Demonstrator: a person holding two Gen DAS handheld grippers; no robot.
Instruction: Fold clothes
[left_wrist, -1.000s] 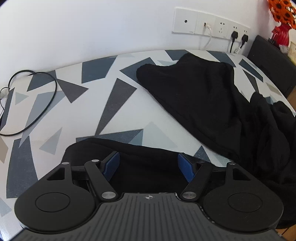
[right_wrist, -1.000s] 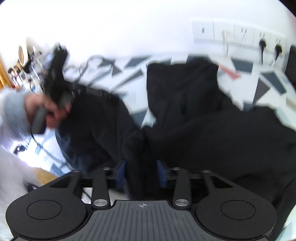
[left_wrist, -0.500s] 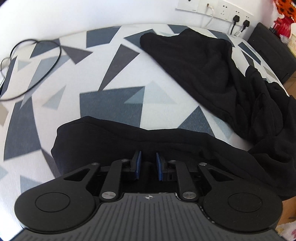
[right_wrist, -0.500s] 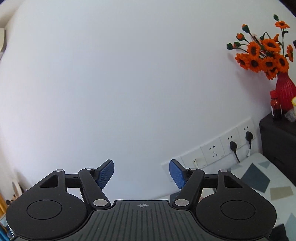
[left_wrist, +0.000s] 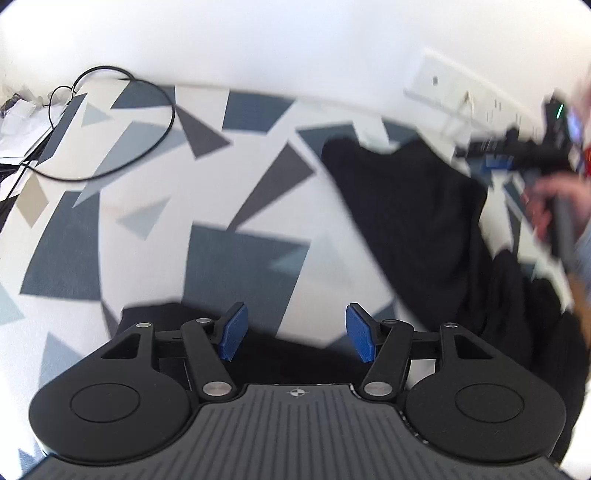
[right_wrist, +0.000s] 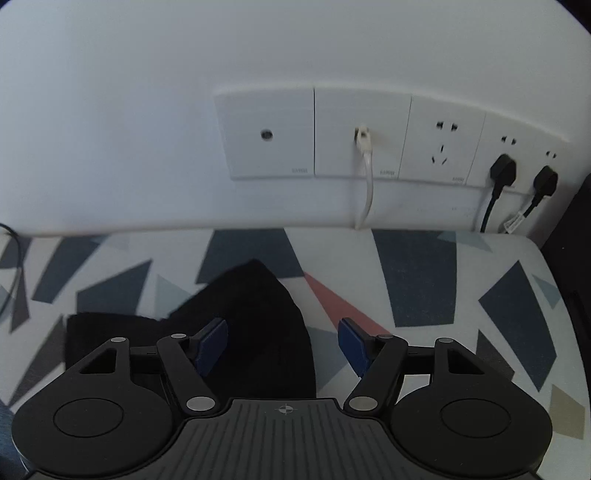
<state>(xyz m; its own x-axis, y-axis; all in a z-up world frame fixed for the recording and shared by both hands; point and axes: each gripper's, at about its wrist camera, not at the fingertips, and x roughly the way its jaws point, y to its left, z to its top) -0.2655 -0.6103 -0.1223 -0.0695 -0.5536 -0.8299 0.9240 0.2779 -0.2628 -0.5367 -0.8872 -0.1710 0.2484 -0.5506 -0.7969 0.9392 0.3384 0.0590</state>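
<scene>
Garment: black cloth (left_wrist: 417, 218) sprawls from the upper middle of the left view down its right side, on the patterned table (left_wrist: 236, 258); a second dark fold (left_wrist: 280, 354) lies at the bottom centre, under my left tongs.
Left tongs: my left gripper (left_wrist: 293, 332) is opening, blue pads apart; the fold sits below them, not pinched.
Right tongs: my right gripper (right_wrist: 282, 345) stands released, a cloth corner (right_wrist: 255, 295) in the lower middle of its view running between the pads, neither pad pressing on it.
Right hand: blurred at the right edge of the left view (left_wrist: 546, 210), so its exact place over the cloth I cannot tell.
Risk, missed grab: closing now could catch only the top layer, or the table, since the corner sits nearer the left pad than the right.
Risk, slack fold: with nothing held, the near fold may slump and undo the crease.
Risk, snag: the black cable (left_wrist: 122, 122) loops at upper left; a wide sweep of cloth could drag it.
Risk, plugs: the wall sockets (right_wrist: 443, 144) sit just past the table edge; an overshoot could hit the leads.
</scene>
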